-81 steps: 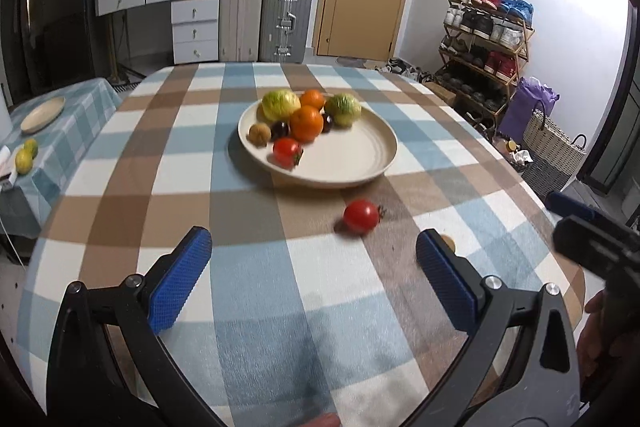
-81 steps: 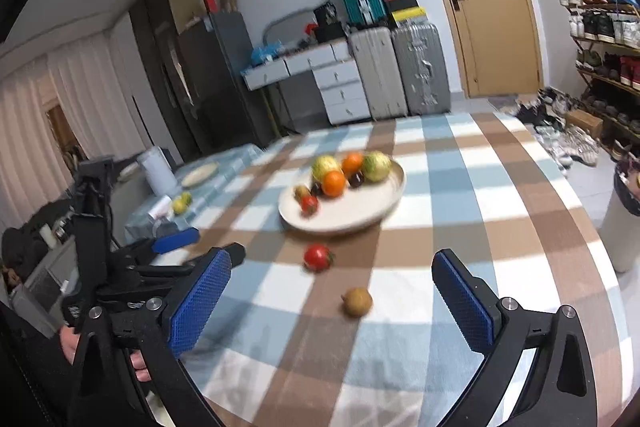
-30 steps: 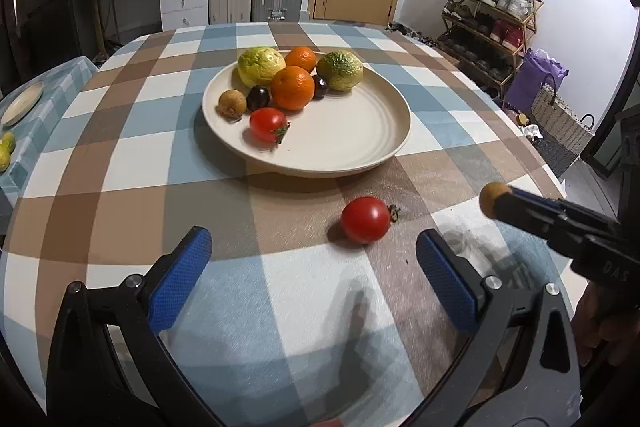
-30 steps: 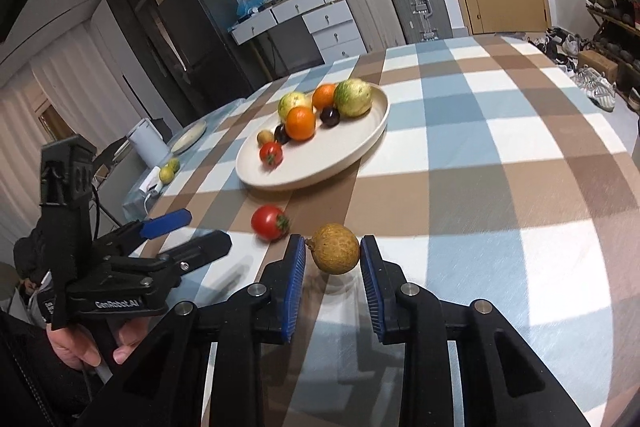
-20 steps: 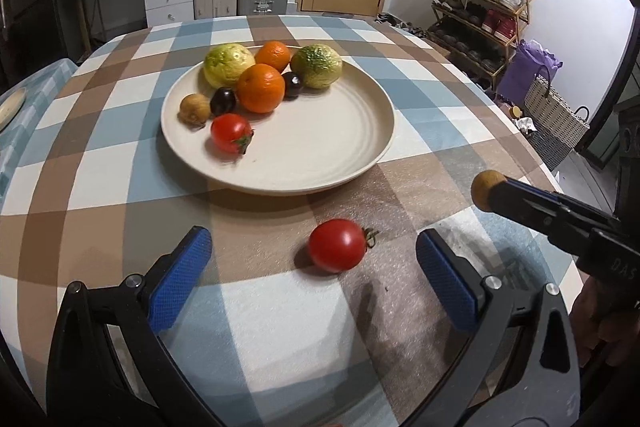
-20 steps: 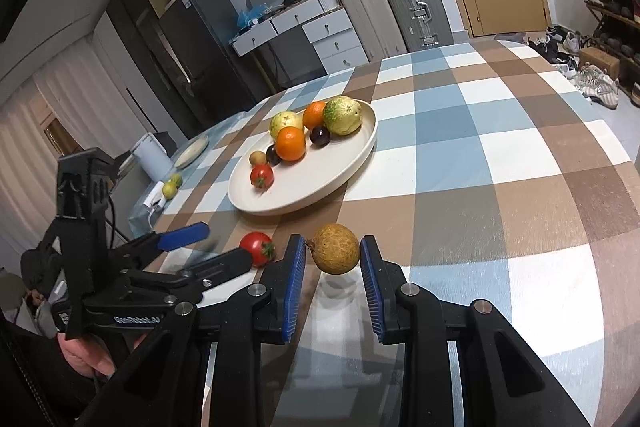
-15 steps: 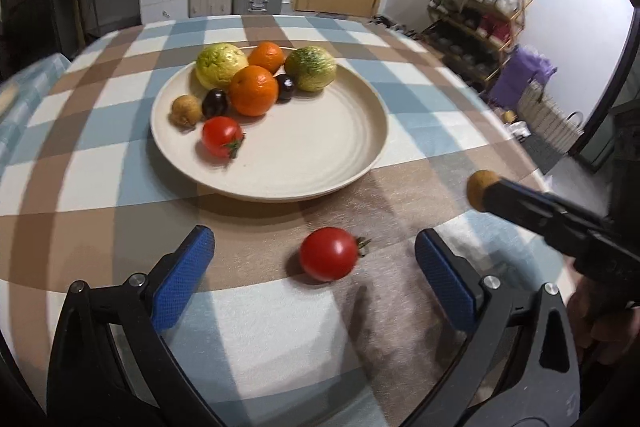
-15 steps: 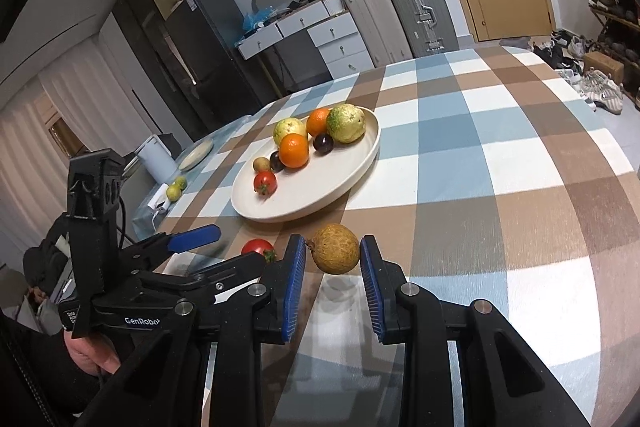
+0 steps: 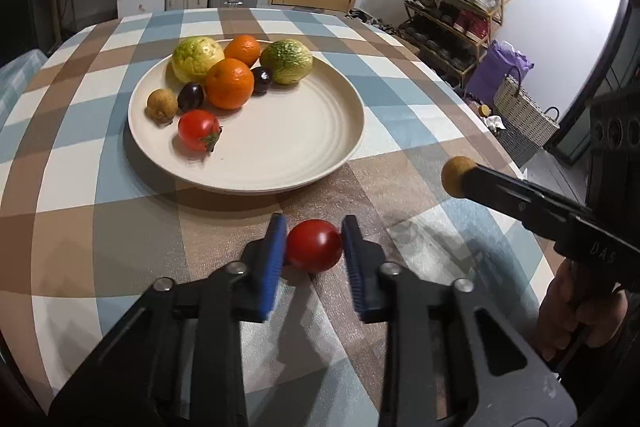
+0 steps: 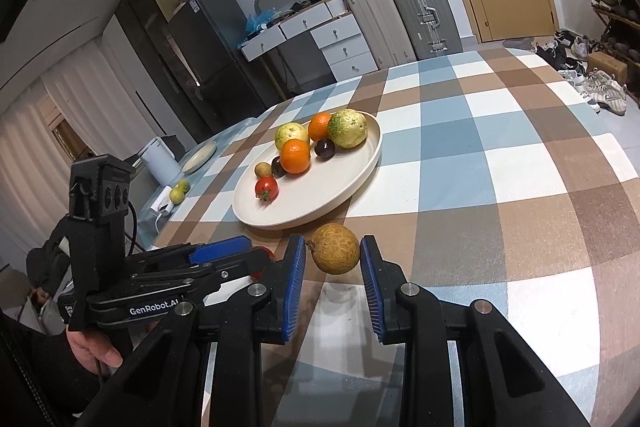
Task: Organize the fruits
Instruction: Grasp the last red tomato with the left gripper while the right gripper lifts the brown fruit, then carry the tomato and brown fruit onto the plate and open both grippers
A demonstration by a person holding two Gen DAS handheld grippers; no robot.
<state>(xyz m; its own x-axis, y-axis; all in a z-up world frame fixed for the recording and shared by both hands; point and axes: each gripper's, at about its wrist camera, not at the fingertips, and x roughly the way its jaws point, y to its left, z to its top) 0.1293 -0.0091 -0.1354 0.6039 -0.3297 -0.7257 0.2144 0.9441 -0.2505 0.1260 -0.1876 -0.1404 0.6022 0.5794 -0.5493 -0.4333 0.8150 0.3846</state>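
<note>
The left gripper (image 9: pixel 314 247) is closed narrow on a red tomato (image 9: pixel 314 246), its blue pads (image 9: pixel 273 259) pressing both sides while the fruit sits on the checked tablecloth (image 9: pixel 100 227), just short of the plate's near rim. The right gripper (image 10: pixel 333 269) is likewise narrow, clamped on a small brown round fruit (image 10: pixel 335 253) held clear above the cloth, with a faint shadow beneath it; in the left wrist view that fruit shows at three o'clock, at the tip of the right gripper's dark arm.

Beyond both claws, toward twelve o'clock, lies a wide cream plate (image 9: pixel 312 131). Its contents crowd the far left portion: a second tomato (image 9: pixel 199 129) nearest, at about eight o'clock on the plate; a small brown fruit (image 9: pixel 161 103) at nine; a dark plum (image 9: pixel 191 96) beside it; a large orange (image 9: pixel 229 89) near the middle of the cluster; another dark plum (image 9: pixel 262 79) to its right; a pale yellow-green fruit (image 9: pixel 197 58) at eleven; a smaller orange (image 9: pixel 242 49) at twelve; a green mottled fruit (image 9: pixel 286 61) at one. The plate's right half is bare.

A hand (image 10: pixel 90 347) grips the left gripper's handle at eight o'clock in the right wrist view.
</note>
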